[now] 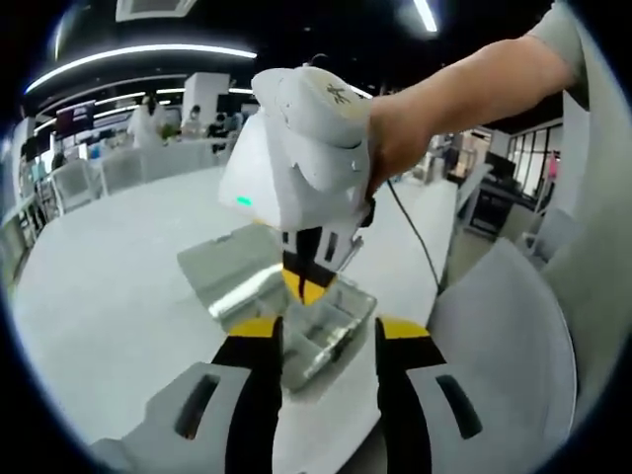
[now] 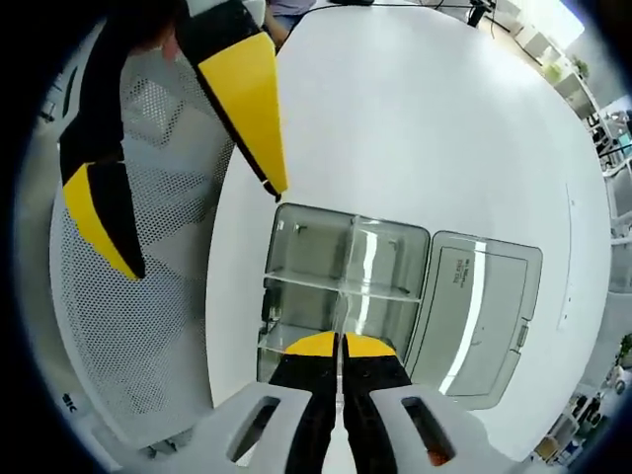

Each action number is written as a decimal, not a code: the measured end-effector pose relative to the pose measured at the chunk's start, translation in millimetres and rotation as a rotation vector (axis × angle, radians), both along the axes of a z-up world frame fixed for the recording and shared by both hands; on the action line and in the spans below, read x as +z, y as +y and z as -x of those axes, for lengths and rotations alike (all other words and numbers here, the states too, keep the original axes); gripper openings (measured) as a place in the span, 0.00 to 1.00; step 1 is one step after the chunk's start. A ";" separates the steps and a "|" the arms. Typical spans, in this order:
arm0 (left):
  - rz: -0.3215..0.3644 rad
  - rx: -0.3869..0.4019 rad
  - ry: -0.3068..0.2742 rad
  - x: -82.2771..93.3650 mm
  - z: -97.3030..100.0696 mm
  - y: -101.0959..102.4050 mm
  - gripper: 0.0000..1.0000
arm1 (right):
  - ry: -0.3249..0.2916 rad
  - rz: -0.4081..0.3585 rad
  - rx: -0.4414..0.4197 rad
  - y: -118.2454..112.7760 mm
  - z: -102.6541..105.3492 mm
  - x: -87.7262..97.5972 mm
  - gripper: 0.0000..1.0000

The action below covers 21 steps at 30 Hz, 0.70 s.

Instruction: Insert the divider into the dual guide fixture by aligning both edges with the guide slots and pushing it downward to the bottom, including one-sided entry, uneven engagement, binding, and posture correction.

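A clear plastic box (image 2: 308, 249), the guide fixture, lies at the edge of a white table (image 2: 434, 118) with its lid (image 2: 484, 306) swung open beside it. My right gripper (image 2: 341, 346) is shut on a thin clear divider (image 2: 341, 308), seen edge-on and reaching down into the box across a clear partition (image 2: 326, 286). In the left gripper view the right gripper (image 1: 306, 284), held by a hand, points down into the box (image 1: 331, 336). My left gripper (image 1: 328, 341) stands open astride the box's near end, holding nothing. The left gripper's yellow jaws (image 2: 207, 233) stay apart at the box's corner.
The box sits close to the table's rounded edge (image 1: 395, 395). A white mesh chair (image 2: 168, 296) stands just off that edge. A cable (image 1: 410, 232) trails from the right gripper. Desks and people (image 1: 148, 123) are far behind.
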<state>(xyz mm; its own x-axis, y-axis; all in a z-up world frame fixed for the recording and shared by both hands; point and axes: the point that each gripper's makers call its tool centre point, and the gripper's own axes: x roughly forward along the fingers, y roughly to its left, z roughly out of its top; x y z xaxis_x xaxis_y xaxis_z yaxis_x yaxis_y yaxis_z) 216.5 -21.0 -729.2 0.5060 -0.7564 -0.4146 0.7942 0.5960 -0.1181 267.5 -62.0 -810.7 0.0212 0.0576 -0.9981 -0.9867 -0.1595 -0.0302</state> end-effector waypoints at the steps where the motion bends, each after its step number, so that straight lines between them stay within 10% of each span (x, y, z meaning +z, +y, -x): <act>1: 0.000 0.000 0.000 0.2 0.3 -0.1 0.35 | 0.000 0.001 0.001 0.0 -0.5 -1.8 0.00; 21: -0.006 0.005 0.004 0.5 3.7 4.2 0.35 | 0.015 0.034 0.034 0.2 0.2 -22.9 0.00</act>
<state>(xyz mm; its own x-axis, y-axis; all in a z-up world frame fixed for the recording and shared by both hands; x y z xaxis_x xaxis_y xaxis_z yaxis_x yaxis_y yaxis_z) 212.8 -16.8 -728.8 0.5085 -0.7514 -0.4206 0.7907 0.6009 -0.1176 267.3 -61.9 -833.5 0.0052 0.0241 -0.9997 -0.9811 -0.1933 -0.0097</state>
